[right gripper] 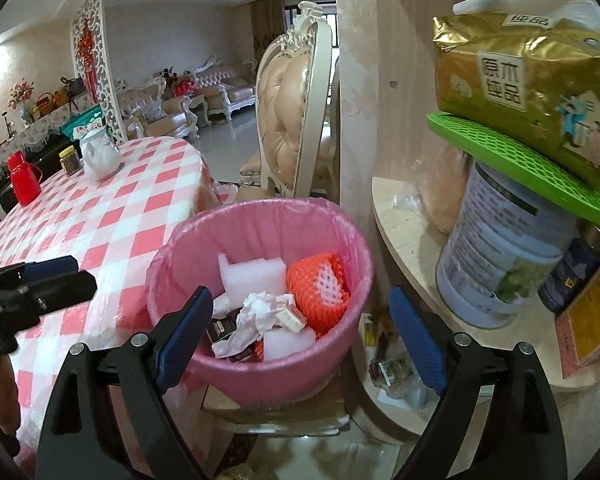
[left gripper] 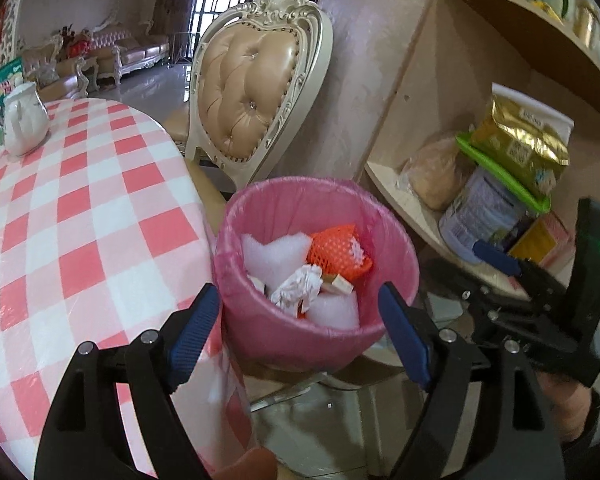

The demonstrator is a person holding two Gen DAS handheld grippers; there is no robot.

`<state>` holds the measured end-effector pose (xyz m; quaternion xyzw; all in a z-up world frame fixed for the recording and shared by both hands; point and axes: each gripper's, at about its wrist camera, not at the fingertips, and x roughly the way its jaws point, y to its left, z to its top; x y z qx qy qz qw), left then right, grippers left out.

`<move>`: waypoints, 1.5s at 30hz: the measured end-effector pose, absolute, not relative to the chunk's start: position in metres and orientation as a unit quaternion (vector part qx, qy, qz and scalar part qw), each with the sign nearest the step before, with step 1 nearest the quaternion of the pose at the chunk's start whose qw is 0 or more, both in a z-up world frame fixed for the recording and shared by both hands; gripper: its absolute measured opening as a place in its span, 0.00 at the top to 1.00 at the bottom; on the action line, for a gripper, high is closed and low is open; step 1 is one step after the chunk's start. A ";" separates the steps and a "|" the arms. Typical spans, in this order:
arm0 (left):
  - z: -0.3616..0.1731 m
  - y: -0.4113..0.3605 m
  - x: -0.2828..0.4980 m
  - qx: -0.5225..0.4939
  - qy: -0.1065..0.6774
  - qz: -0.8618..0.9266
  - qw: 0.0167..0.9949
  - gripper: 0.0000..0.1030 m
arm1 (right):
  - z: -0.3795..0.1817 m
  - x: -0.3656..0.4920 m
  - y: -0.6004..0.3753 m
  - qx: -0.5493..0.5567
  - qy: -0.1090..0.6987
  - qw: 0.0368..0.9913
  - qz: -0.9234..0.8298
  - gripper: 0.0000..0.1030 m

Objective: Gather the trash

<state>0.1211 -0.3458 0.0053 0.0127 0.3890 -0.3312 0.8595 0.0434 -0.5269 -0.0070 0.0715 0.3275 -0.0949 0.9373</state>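
A pink bin with a pink liner [left gripper: 342,339] [right gripper: 172,308] stands between the table and the shelf. In it lie white foam pieces [left gripper: 274,254] [right gripper: 252,276], an orange foam net [left gripper: 338,250] [right gripper: 316,284], crumpled white paper [left gripper: 296,286] [right gripper: 260,310] and small cartons. My left gripper [left gripper: 300,316] hovers over the bin's near rim, open, with nothing held; in the right wrist view it is the dark shape at the left edge [right gripper: 40,276]. My right gripper [right gripper: 300,320] is also open above the near rim and holds nothing. It juts in from the right [left gripper: 500,260] in the left wrist view.
A round table with a red-and-white check cloth [left gripper: 80,220] [right gripper: 112,216] carries a white teapot [left gripper: 22,120] [right gripper: 99,154] and a red flask [right gripper: 22,178]. An ornate padded chair [left gripper: 252,92] stands behind the bin. The shelf [right gripper: 404,232] holds a tin [right gripper: 496,264] and a gold bag [right gripper: 528,80].
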 end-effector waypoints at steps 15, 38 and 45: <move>0.003 -0.343 0.108 0.023 0.380 -0.325 0.866 0.23 | 0.001 0.029 -0.524 0.067 0.319 0.941 -0.087 0.18; 0.003 -0.343 0.106 0.025 0.380 -0.325 0.866 0.23 | 0.000 0.032 -0.521 0.067 0.321 0.941 -0.087 0.18; 0.003 -0.343 0.106 0.025 0.379 -0.324 0.866 0.23 | -0.001 0.032 -0.521 0.067 0.321 0.941 -0.086 0.18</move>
